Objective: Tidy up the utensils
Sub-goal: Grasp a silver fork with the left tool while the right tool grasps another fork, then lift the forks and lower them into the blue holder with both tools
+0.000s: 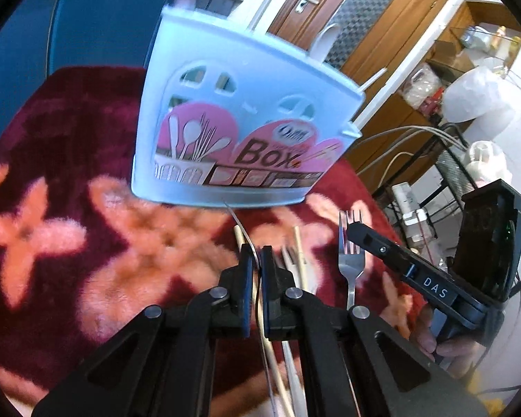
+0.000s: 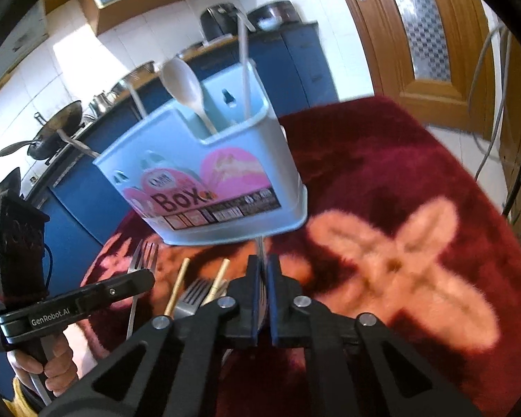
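The tabletop (image 2: 382,146) is one round surface under a dark red fleece cloth (image 1: 69,132) with pink flower shapes. On it stands a single pale blue utensil box (image 1: 246,104), upright, with a pink label reading "Box". In the right wrist view one white spoon (image 2: 182,80) and two thin handles stand in it.

There are two grippers, each held by a hand (image 2: 52,358). The left gripper (image 1: 257,257) has its fingers (image 1: 245,278) clenched with only a sliver of gap – they grasp the thin handle of the first fork (image 2: 144,253), seen edge-on from its own camera. Its tines point towards the box. The right gripper (image 2: 264,264) has its fingers (image 2: 253,285) pressed together the same way, on the handle of the second fork (image 1: 350,260). Its tines also point at the box, just in front of the base.

Forks number three – two gripped and a third fork (image 2: 194,295) lying on the cloth between the grippers. Two pale wooden chopsticks (image 2: 180,285) lie beside that loose fork, roughly parallel, tips towards the box and near its front edge.
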Available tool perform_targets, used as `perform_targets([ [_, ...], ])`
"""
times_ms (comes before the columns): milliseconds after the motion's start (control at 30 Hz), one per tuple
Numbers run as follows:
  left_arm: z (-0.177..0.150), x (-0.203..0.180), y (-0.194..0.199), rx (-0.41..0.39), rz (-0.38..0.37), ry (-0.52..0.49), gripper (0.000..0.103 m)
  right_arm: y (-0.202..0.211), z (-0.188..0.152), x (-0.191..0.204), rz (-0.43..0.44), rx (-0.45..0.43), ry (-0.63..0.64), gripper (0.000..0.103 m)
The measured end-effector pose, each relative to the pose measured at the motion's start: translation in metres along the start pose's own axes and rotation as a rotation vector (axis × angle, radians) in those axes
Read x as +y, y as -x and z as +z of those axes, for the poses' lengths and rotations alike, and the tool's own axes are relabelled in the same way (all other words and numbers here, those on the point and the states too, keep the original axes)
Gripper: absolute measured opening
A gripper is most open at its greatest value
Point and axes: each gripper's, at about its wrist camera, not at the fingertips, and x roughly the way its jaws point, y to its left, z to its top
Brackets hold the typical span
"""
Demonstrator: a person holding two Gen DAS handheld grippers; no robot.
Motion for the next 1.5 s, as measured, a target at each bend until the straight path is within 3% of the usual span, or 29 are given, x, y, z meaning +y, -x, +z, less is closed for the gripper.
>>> perform_targets([
  [400,0.004,-0.016,0.051,-0.137,0.004,-0.054,0.0,0.058,0.011,0.029,-0.124,-0.209,0.112,0.004],
  [633,0.011,-0.027,0.082,-0.242,0.016,-0.096,0.0,0.08,0.022,0.038,-0.151,-0.297,0.124,0.004],
  [1000,0.044,-0.048,0.111,-0.349,0.028,-0.143,0.0,0.099,0.045,0.047,-0.181,-0.367,0.148,0.004],
  [1500,0.125,-0.063,0.143,-0.527,0.106,-0.185,0.0,0.103,0.053,0.043,-0.199,-0.379,0.143,0.004],
])
